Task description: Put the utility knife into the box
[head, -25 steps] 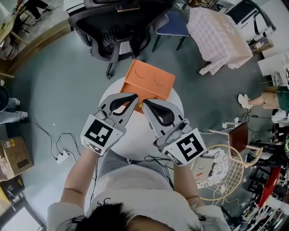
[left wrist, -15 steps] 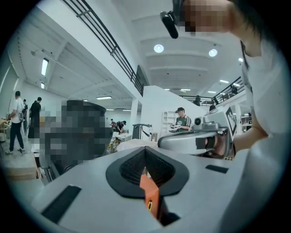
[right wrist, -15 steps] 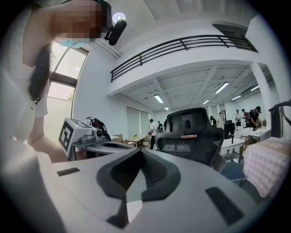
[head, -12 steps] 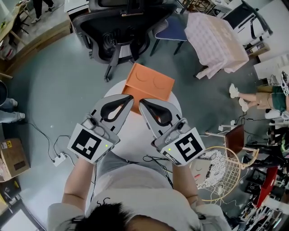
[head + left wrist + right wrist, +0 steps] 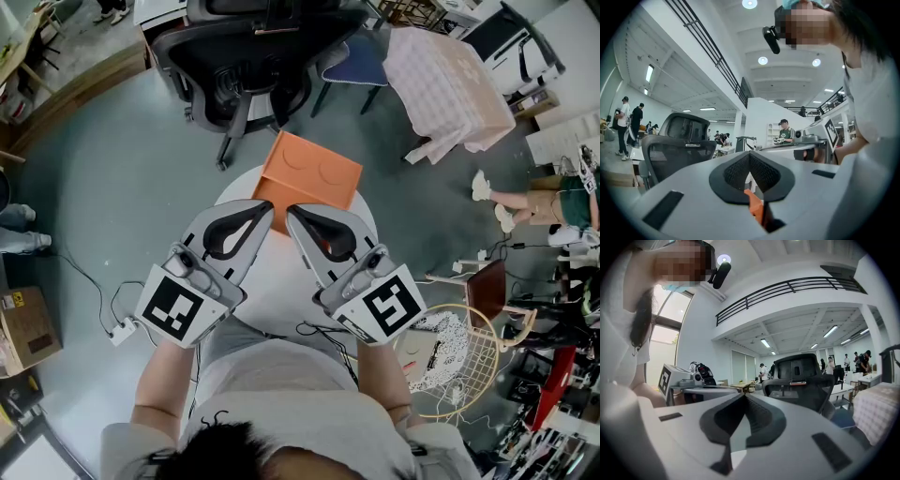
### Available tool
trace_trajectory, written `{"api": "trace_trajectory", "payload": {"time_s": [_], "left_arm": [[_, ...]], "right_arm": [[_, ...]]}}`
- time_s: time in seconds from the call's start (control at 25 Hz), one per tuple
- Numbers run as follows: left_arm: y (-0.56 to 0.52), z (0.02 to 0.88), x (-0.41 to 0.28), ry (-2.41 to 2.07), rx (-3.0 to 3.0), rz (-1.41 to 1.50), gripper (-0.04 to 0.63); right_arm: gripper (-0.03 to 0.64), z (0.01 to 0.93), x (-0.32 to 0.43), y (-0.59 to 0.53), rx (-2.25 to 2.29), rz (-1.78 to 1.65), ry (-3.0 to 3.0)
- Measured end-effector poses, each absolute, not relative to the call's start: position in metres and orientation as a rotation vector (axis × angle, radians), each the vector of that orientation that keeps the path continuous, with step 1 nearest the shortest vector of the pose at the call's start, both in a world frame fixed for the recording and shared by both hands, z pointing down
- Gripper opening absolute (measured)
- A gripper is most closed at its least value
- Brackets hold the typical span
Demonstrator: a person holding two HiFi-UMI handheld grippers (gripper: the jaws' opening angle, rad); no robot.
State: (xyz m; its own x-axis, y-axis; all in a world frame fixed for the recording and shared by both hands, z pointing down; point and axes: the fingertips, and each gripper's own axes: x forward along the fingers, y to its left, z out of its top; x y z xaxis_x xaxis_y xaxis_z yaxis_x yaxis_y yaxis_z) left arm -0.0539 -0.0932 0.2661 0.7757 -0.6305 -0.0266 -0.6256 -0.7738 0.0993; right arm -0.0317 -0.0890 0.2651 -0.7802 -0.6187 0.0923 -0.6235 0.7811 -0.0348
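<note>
Two grippers hung over the small round tabletop [image 5: 281, 292], tips close together and aimed at the orange box [image 5: 314, 173] at its far edge.

Change vs. a sec ago: the left gripper [image 5: 270, 206] had drawn back toward the person and a bit to the left, its marker cube sitting lower in the head view. The right gripper [image 5: 291, 212] had barely moved. Neither had gone down to the tabletop, so the pick-up prob. hadn't begun.

Jaw state: both grippers were closed tip to tip w/ nothing clamped, which each gripper's own view confirmed.

Box: seen from above it showed only a flat orange top w/ two round impressions. It looked lidded, but whether it was open I couldn't tell.

Hard to make out:
- The utility knife wasn't clearly in any view.
- A reddish patch [image 5: 325, 246] showed through the right gripper's loop in the head view. It was poss. the knife lying on the tabletop underneath, not certain.
- An orange sliver [image 5: 754, 208] sat in the gap behind the left gripper's closed tips. It was likely the box seen through the gap, but too little showed to be sure.
- Much of the tabletop was covered by the grippers.
</note>
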Motion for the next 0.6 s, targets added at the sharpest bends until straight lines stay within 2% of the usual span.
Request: {"api": "trace_trajectory", "payload": {"time_s": [0.6], "left_arm": [[-0.0902,0.2647,-0.0498,-0.975,2.904,-0.083,0.008]], "right_arm": [[0.008,0.262,-0.0304,-0.0879,1.04,0.077,-2.897]]}}
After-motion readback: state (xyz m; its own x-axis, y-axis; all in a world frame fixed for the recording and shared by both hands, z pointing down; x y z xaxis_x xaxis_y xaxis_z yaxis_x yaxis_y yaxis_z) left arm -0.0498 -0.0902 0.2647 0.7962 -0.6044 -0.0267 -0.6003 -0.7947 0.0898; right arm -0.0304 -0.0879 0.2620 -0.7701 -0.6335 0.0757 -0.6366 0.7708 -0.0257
